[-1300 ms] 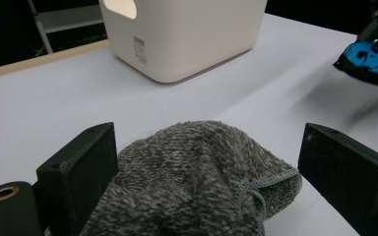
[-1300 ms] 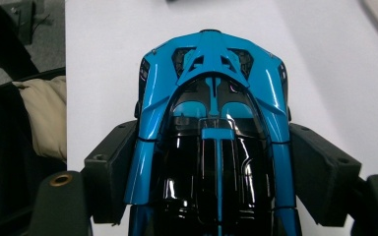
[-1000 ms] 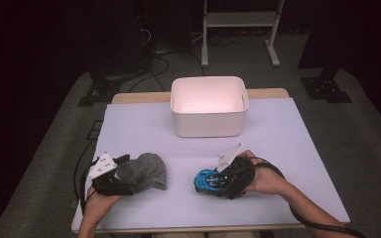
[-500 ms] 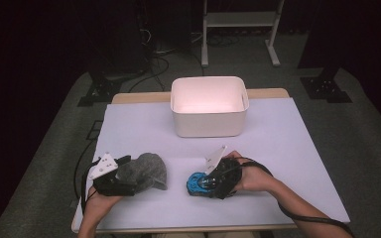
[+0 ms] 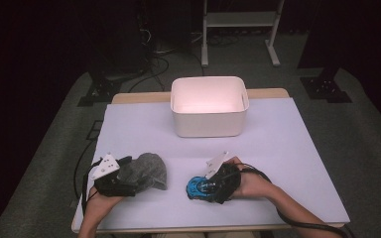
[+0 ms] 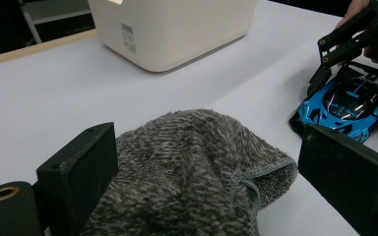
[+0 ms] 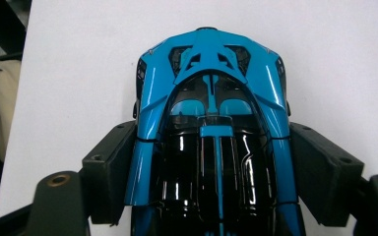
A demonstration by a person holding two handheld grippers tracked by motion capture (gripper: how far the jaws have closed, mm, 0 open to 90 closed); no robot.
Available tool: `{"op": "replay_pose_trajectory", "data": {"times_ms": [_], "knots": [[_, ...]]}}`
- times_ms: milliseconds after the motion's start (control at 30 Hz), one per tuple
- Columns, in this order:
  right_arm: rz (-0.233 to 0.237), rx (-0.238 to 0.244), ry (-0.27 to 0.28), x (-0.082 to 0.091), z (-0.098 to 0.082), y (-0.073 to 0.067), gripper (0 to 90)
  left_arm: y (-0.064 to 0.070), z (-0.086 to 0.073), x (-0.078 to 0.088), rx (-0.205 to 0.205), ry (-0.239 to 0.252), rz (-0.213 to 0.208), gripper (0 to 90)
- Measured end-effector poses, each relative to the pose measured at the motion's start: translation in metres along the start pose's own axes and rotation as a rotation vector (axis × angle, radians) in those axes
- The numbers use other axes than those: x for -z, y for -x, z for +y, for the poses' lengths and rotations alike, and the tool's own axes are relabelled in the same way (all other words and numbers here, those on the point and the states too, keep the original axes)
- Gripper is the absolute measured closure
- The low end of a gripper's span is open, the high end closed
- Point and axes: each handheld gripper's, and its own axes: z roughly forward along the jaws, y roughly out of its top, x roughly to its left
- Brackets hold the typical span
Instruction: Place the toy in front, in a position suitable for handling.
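Toy car: a blue and black model (image 7: pixel 211 137) on the white table (image 5: pixel 287 163), near the front edge, right of middle.
Handling: likely a hard, glossy shell, light and slippery; thin fins and mirrors look breakable.
Where to hold: the flat flanks at mid-body, clear of the wheels.
Right gripper: (image 7: pixel 211 172) jaws straddle those flanks, spread nearly wide; the pads sit at the sides, though whether they press is hard to tell from this angle.
Cloth: a grey fluffy towel (image 6: pixel 187 167), soft and limp, well left of the car.
Left gripper: (image 6: pixel 216 182) jaws wide apart either side of the cloth, not pinching it.
Bin: a white tub (image 5: pixel 209 105) farther back, middle of the table.
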Motion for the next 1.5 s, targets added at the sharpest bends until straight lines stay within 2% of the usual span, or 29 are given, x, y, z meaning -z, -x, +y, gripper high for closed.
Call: {"op": "replay_pose_trajectory", "data": {"times_ms": [133, 167, 233, 333, 433, 733, 833, 933, 1067, 1167, 1233, 1267, 1333, 1467, 1500], "knots": [[0.006, -0.02, 0.023, 0.002, -0.001, 0.0, 22.4, 0.0, 0.0, 0.0, -0.001, -0.005, -0.001, 7.2], [0.015, -0.032, 0.053, 0.006, -0.001, 0.0, 22.3, 0.0, -0.001, -0.001, -0.001, -0.007, -0.003, 7.2], [0.016, -0.035, 0.057, 0.007, -0.001, 0.0, 22.3, 0.0, -0.001, -0.001, -0.001, -0.008, -0.003, 7.3], [0.003, -0.04, 0.072, 0.013, -0.002, -0.001, 22.3, 0.0, -0.001, -0.001, 0.0, -0.009, -0.004, 7.3], [-0.003, -0.058, 0.109, 0.022, -0.007, -0.001, 22.3, 0.0, -0.001, -0.002, 0.001, -0.016, -0.008, 7.3], [-0.024, -0.103, 0.173, 0.042, -0.021, 0.0, 22.1, 0.003, -0.002, -0.008, -0.018, -0.061, -0.017, 8.2], [-0.03, -0.127, 0.216, 0.049, -0.028, -0.002, 22.6, 0.003, -0.002, -0.009, -0.025, -0.08, -0.024, 11.4], [-0.027, -0.141, 0.23, 0.051, -0.033, -0.004, 22.7, 0.003, -0.004, -0.011, -0.028, -0.1, -0.025, 13.1], [-0.026, -0.147, 0.224, 0.049, -0.036, -0.004, 22.7, 0.001, -0.005, -0.015, -0.036, -0.126, -0.022, 15.1], [-0.034, -0.14, 0.208, 0.048, -0.037, -0.004, 22.6, 0.0, -0.005, -0.017, -0.042, -0.145, -0.024, 20.3], [-0.043, -0.129, 0.198, 0.049, -0.038, -0.004, 22.6, -0.001, -0.005, -0.019, -0.047, -0.159, -0.024, 28.8], [-0.045, -0.128, 0.198, 0.049, -0.039, -0.005, 22.6, -0.001, -0.006, -0.02, -0.054, -0.18, -0.021, 28.8], [-0.057, -0.132, 0.187, 0.051, -0.043, -0.005, 22.6, -0.002, -0.007, -0.024, -0.068, -0.226, -0.01, 41.2], [-0.055, -0.127, 0.184, 0.052, -0.048, -0.006, 21.8, -0.001, -0.01, -0.028, -0.075, -0.26, -0.021, 49.1], [-0.057, -0.13, 0.189, 0.054, -0.05, -0.008, 21.6, 0.0, -0.011, -0.031, -0.098, -0.283, -0.018, 52.9]]}}
